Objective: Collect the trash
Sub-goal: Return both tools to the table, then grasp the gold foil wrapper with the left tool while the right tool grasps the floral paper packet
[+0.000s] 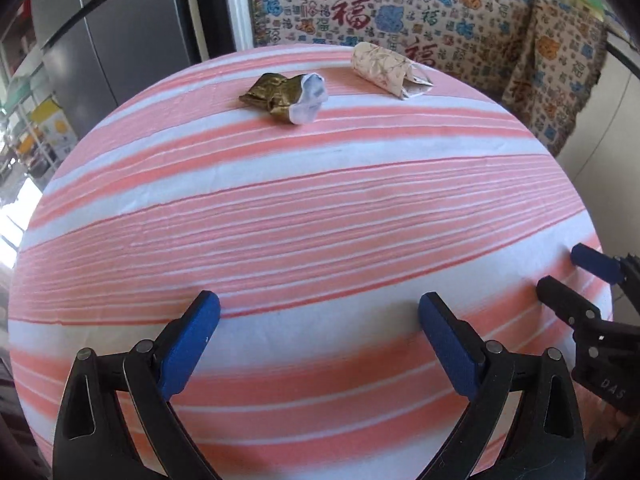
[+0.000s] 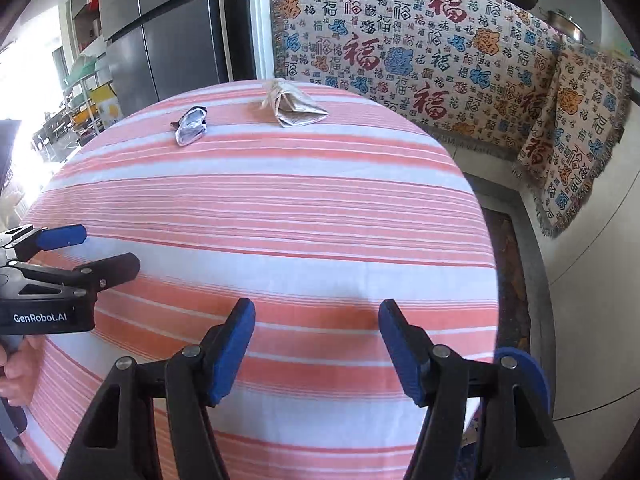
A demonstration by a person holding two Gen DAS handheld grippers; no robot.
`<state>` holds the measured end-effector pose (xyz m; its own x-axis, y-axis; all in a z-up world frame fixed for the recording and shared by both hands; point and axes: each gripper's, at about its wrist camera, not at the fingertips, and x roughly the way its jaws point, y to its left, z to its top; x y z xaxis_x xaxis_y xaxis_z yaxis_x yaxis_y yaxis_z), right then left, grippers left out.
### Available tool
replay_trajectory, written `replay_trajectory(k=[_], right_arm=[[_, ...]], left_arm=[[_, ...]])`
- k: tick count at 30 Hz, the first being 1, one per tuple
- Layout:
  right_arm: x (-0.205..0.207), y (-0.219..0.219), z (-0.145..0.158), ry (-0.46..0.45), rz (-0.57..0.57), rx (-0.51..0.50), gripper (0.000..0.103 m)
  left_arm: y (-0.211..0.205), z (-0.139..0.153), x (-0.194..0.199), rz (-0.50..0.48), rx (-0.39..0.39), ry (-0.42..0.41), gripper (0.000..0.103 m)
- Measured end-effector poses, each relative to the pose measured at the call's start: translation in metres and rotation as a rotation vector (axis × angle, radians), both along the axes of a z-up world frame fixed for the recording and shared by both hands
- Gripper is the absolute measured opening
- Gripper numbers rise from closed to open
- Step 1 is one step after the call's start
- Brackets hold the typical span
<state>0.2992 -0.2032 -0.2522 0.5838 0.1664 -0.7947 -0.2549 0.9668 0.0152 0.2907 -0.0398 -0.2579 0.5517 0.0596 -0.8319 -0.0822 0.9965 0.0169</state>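
Observation:
Two pieces of trash lie at the far side of the pink-and-white striped tablecloth (image 1: 304,208). One is a crumpled gold foil wrapper (image 1: 285,93) with a silvery inside (image 2: 191,125). To its right lies a beige patterned paper packet (image 1: 387,69) (image 2: 296,109). My left gripper (image 1: 319,312) hovers open over the near part of the cloth, nothing between its blue pads. My right gripper (image 2: 316,318) is open too and holds nothing. Each gripper shows in the other's view: the right gripper (image 1: 564,272) at the right edge, the left gripper (image 2: 108,248) at the left edge.
A patterned throw (image 2: 400,44) with red characters drapes the sofa behind the table. A dark refrigerator (image 2: 168,28) stands at the back left. The table's right edge (image 2: 492,264) drops to a tiled floor. A blue round object (image 2: 524,376) peeks out below that edge. A hand (image 2: 16,368) holds the left gripper.

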Motion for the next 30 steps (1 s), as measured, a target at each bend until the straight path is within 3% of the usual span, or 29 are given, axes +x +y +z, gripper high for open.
replay_trajectory(k=[6,10,16,21,22,24,25,26,30], right_arm=[[0.004,0.016,-0.004,-0.009,0.004,-0.004,0.069],[0.003,0.018,-0.006,-0.026,-0.002,0.000,0.072],[0.004,0.018,-0.007,-0.039,0.001,0.006,0.073],[0.006,0.017,-0.008,-0.039,0.004,0.007,0.073],[0.006,0.017,-0.008,-0.039,0.004,0.008,0.073],[0.006,0.017,-0.008,-0.040,0.007,0.008,0.073],[0.006,0.017,-0.008,-0.040,0.007,0.010,0.074],[0.006,0.017,-0.008,-0.039,0.007,0.011,0.074],[0.006,0.017,-0.009,-0.040,0.007,0.010,0.074]], left_arm=[[0.004,0.001,0.020,-0.004,-0.011,0.018,0.102],[0.017,0.022,0.044,0.020,-0.115,0.017,0.102],[0.046,0.050,0.125,0.174,-0.245,-0.013,0.102],[0.058,0.025,0.182,0.260,-0.298,0.067,0.101],[0.056,0.019,0.185,0.267,-0.291,0.074,0.097],[0.050,0.013,0.186,0.249,-0.267,0.084,0.077],[0.046,0.010,0.185,0.221,-0.254,0.088,0.059],[0.042,0.010,0.181,0.198,-0.233,0.083,0.050],[0.034,0.022,0.152,0.094,-0.170,0.040,0.046]])
